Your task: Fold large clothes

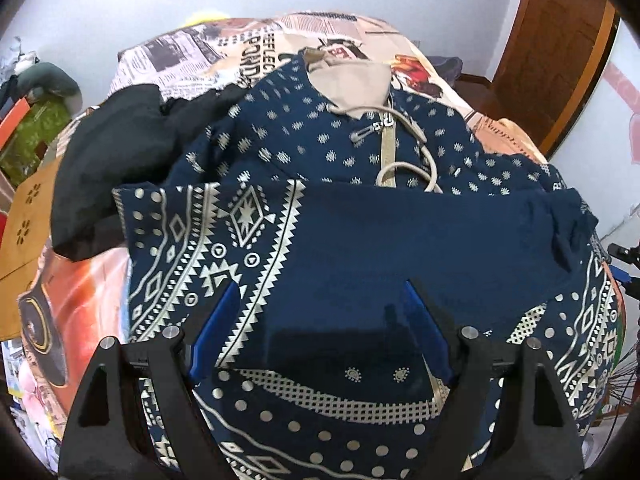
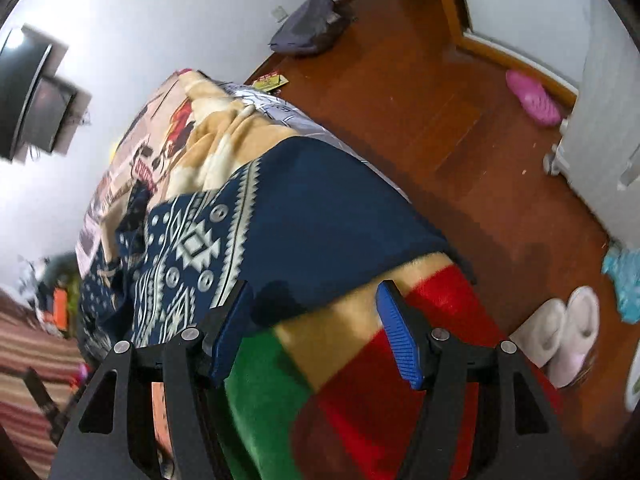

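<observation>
Navy patterned hoodie (image 1: 340,232) is spread on the bed blanket (image 2: 360,380) — sleeve folded across, so mid-fold. Left gripper (image 1: 320,320) gapes wide over it, empty; right gripper (image 2: 316,320) half open past its edge, empty. Next — grab the hem.

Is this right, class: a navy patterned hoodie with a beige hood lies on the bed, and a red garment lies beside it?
Not quite. The garment beside the navy patterned hoodie is black, not red, as the left wrist view shows. The rest holds: the hoodie has a beige hood and lies on the bed.
</observation>
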The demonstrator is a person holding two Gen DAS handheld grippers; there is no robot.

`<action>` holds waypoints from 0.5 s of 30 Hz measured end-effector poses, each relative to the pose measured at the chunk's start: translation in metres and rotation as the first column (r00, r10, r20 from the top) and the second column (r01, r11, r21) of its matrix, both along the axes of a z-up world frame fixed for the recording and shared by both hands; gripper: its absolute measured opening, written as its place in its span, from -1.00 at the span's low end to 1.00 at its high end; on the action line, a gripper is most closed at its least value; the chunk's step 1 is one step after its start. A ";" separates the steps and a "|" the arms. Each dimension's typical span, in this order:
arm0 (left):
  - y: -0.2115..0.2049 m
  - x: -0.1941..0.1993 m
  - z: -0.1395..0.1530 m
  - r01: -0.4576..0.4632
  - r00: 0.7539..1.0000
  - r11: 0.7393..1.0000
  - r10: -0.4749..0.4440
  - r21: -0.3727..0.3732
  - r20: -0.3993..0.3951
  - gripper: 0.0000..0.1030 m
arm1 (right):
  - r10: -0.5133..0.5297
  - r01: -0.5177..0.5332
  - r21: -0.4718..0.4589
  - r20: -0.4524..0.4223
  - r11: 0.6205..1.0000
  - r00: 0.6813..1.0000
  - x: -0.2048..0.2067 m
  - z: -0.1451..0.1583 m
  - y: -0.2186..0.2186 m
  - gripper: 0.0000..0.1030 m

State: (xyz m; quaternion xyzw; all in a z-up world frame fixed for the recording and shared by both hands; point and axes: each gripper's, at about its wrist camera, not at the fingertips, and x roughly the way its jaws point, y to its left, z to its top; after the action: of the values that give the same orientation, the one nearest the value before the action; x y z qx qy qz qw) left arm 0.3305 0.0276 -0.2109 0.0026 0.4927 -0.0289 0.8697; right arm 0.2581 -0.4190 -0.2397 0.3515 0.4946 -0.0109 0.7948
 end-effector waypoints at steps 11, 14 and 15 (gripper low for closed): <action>0.014 -0.001 -0.014 -0.032 0.999 0.999 0.032 0.001 -0.020 0.59 | -0.109 0.106 -0.076 -0.040 0.991 0.993 0.039 -0.007 -0.008 -0.26; 0.018 -0.007 -0.013 -0.031 0.999 0.999 0.031 0.022 -0.013 0.59 | -0.075 0.069 -0.162 -0.031 0.984 0.997 0.047 0.006 -0.003 -0.80; 0.020 -0.009 -0.012 -0.031 0.999 0.999 0.031 0.028 -0.009 0.59 | -0.065 0.061 -0.167 -0.020 0.984 0.998 0.049 0.012 -0.002 -0.80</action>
State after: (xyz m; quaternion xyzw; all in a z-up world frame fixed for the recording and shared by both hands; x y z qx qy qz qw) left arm 0.3213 0.0475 -0.2230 0.0069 0.4972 -0.0085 0.8675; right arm 0.3073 -0.4212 -0.2275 0.2992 0.4907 -0.0819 0.8142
